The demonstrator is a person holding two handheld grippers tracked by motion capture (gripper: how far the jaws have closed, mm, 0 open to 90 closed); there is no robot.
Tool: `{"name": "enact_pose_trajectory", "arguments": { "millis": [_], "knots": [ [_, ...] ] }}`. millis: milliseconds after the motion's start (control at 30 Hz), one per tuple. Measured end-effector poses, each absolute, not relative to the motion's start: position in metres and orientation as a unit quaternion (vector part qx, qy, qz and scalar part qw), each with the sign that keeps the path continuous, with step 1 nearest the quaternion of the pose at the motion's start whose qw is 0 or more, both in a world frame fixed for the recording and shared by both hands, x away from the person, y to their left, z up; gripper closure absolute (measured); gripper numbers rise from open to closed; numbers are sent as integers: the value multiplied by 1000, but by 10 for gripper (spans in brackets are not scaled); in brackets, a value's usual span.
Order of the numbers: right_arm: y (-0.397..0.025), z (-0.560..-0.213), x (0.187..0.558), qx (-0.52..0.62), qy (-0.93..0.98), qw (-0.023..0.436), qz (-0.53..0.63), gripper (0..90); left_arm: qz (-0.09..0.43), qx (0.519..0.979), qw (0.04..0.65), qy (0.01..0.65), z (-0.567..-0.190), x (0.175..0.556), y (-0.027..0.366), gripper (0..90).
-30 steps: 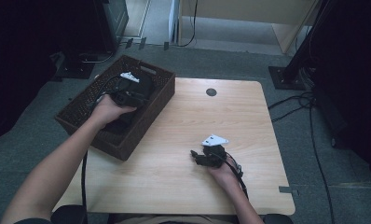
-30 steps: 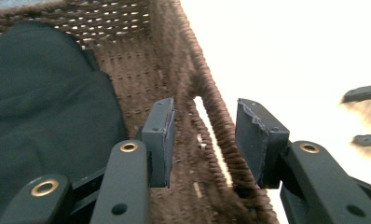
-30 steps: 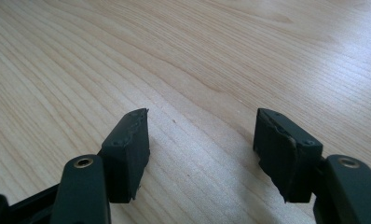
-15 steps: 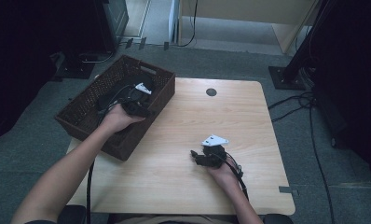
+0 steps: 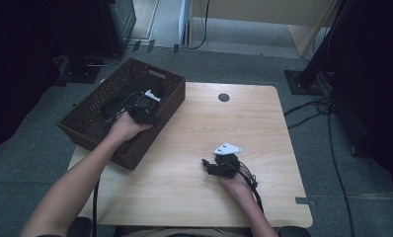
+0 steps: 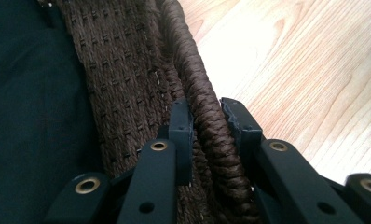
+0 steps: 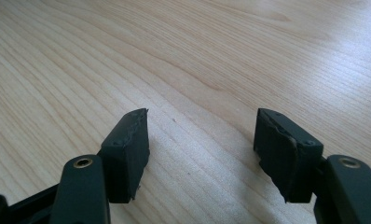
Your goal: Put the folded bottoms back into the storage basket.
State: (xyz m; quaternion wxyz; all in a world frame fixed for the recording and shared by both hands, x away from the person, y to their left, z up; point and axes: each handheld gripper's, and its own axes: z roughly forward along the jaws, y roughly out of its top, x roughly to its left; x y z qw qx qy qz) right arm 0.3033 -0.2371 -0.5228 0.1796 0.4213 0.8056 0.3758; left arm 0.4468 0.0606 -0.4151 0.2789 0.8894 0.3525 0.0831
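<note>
Your left gripper [image 6: 207, 121] pinches the basket [image 6: 211, 140] rim, likely to drag it, while your right gripper [image 7: 202, 140] rests spread on the tabletop [image 7: 221, 56].

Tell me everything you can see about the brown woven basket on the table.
The basket is rectangular, dark brown, of woven wicker-like strands, with a thick twisted rim and a handle slot in its far end wall. It stands upright at the left part of the wooden table, turned at an angle, with its left side overhanging the table's edge. Something dark lies inside; I cannot tell what. The left gripper is shut on the rim of its right wall, one jaw inside and one outside.
</note>
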Motion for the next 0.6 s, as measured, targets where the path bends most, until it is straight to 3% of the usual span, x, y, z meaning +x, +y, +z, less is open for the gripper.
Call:
{"name": "enact_pose_trajectory", "arguments": {
  "millis": [300, 600],
  "knots": [
    [-237, -523, 303, 421, 806, 180, 375, 358, 88, 879, 281, 375, -415, 448, 67, 762],
    [-237, -523, 303, 421, 806, 180, 375, 358, 113, 852, 271, 434, -414, 459, 108, 761]
  ]
}}
